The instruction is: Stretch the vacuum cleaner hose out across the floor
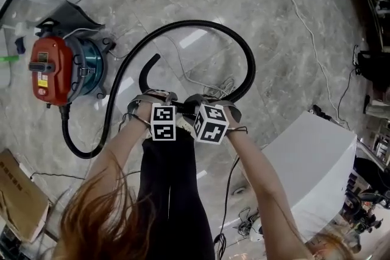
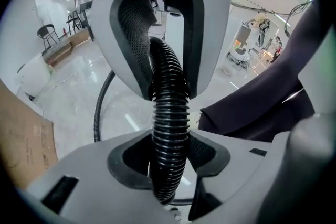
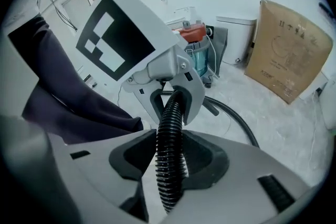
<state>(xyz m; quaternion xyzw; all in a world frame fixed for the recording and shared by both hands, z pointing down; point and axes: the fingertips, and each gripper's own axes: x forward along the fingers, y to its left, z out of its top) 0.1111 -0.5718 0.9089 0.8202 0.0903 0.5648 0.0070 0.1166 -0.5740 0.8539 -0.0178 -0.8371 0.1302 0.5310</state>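
Hose (image 1: 183,28) loops out from the vacuum cleaner (image 1: 61,70) and curls back. Left gripper (image 1: 155,97) and right gripper (image 1: 208,100) both clamp it side by side, with the left nearer the vacuum cleaner.

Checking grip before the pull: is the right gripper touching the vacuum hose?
Touching. The right gripper view shows the right gripper with both pads pressed against the sides of the ribbed black hose, no gap on either side.

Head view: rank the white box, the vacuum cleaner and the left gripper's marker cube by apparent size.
Largest: white box
Next: vacuum cleaner
Smallest: marker cube, even though it is nearest the camera.
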